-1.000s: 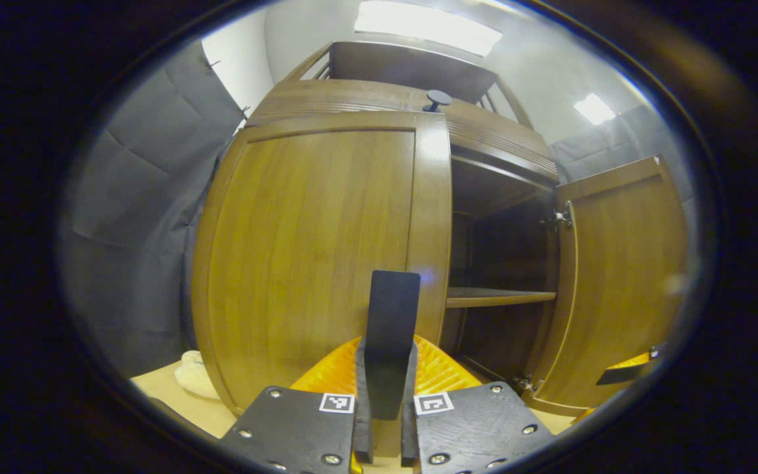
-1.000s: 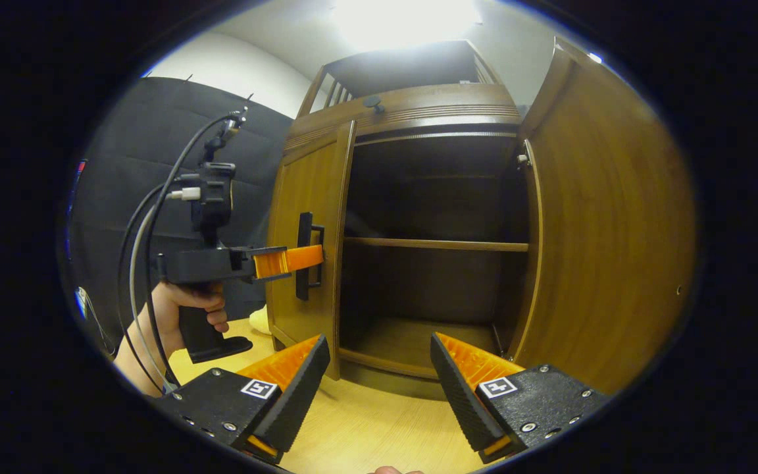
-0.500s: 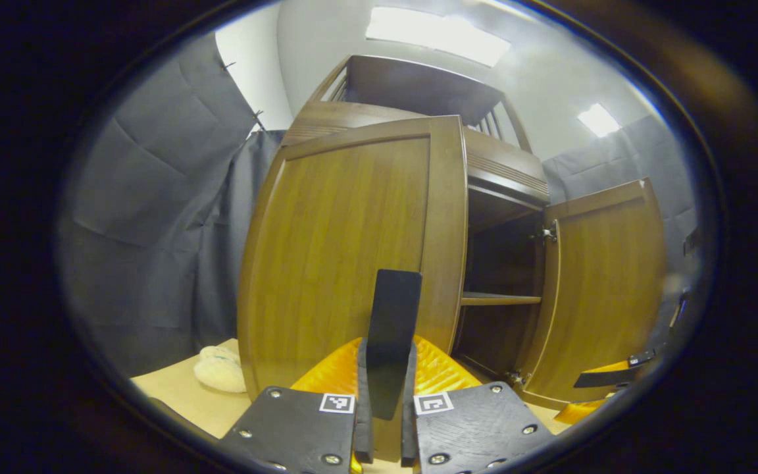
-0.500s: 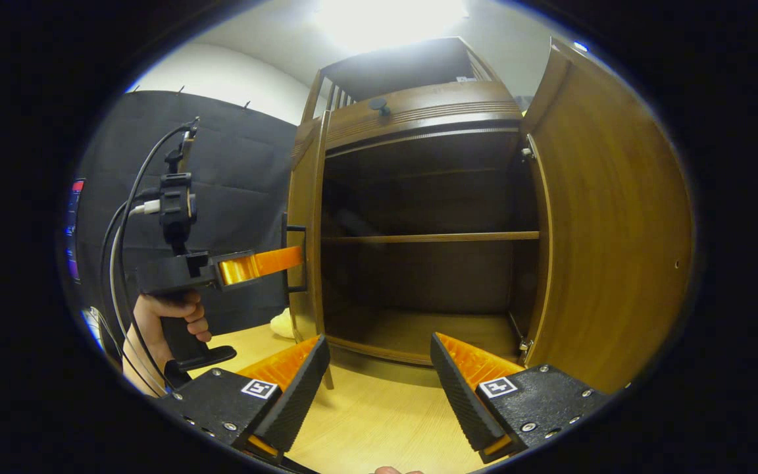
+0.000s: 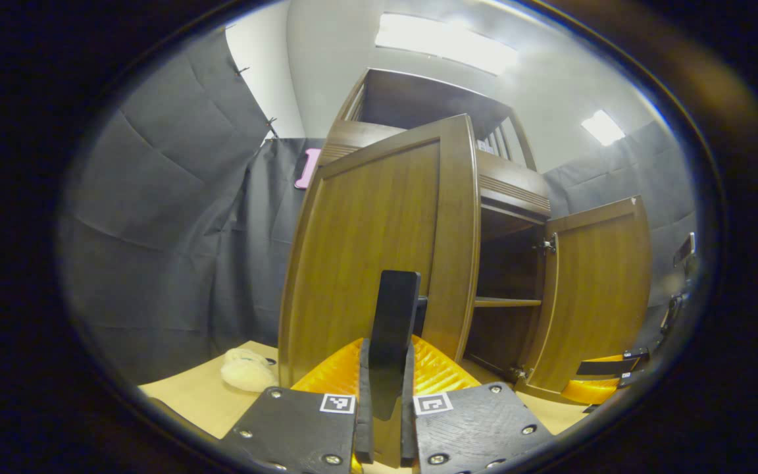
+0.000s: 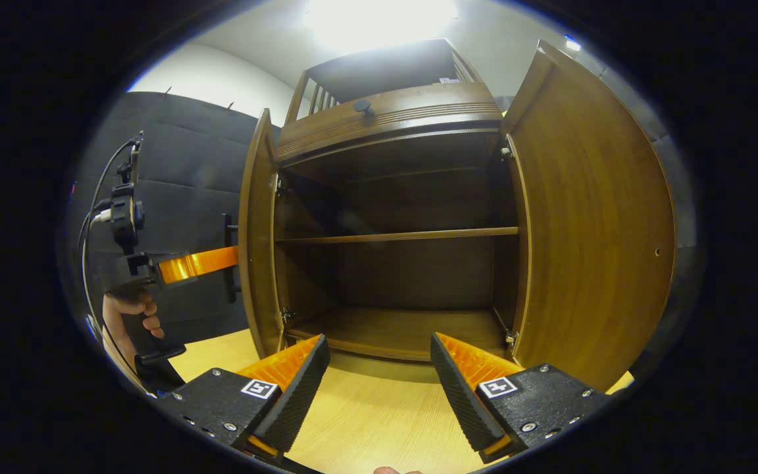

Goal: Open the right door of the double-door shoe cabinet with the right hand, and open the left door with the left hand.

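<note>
Left gripper view: the left gripper (image 5: 384, 388) is clamping the left door's handle (image 5: 393, 329) directly ahead to swing it outward, while the right gripper (image 6: 379, 382) is idling spread before the right door (image 6: 589, 217).

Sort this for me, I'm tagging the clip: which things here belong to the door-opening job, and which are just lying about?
Job:
left door, open
its handle, clamped in the left gripper
right door, open
right gripper, jaws apart, holding nothing

Lying about:
pale soft lump on the wooden floor beside the cabinet
small dark knob above the doors
</note>
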Demonstrator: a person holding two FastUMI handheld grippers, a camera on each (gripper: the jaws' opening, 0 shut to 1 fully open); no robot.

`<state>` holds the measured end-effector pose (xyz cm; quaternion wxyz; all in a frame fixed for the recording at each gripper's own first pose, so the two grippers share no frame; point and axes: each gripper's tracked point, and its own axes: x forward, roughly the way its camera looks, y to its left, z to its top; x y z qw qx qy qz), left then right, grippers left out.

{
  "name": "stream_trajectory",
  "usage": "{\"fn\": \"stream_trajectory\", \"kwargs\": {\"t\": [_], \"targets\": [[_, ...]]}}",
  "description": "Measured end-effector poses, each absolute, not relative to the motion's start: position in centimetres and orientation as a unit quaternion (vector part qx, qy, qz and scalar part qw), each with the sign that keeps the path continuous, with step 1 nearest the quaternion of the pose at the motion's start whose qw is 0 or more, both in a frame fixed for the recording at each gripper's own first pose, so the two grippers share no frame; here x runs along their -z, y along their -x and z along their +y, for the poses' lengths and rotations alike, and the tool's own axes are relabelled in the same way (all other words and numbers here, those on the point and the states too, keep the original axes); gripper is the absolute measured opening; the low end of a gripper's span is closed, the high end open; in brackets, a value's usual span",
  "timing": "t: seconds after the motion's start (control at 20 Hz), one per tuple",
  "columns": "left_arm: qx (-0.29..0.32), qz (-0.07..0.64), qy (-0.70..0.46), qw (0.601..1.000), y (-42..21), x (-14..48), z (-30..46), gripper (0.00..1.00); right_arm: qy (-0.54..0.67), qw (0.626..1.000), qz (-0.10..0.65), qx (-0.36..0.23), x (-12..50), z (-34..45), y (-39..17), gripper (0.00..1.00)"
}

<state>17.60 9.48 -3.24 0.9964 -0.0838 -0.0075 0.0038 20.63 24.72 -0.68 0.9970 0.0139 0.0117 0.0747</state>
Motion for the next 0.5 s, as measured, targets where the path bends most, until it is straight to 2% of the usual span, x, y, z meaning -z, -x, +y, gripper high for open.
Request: {"fn": "stream_trajectory", "kwargs": {"t": [0.2,0.25,0.4,0.45,0.5], "targets": [[-0.025,-0.009,0.066,0.997,-18.1,3.9,9.2,0.17,-0.011,0.998,0.008,-0.066,0.4,25.1,-20.6,0.96],[-0.030,-0.012,0.063,0.998,-18.2,3.9,9.2,0.23,-0.012,0.998,0.005,-0.066,0.2,25.2,-20.7,0.96],[-0.032,-0.011,0.051,0.998,-18.5,4.0,9.1,0.22,-0.019,0.998,-0.001,-0.061,-0.2,25.5,-20.7,0.95],[-0.039,-0.008,0.046,0.998,-18.3,4.1,9.2,0.09,-0.020,0.998,-0.001,-0.061,-0.2,25.6,-20.8,0.95],[-0.040,-0.004,0.045,0.998,-18.0,4.1,9.3,0.12,-0.020,0.998,0.000,-0.060,-0.1,25.7,-21.1,0.95]]}}
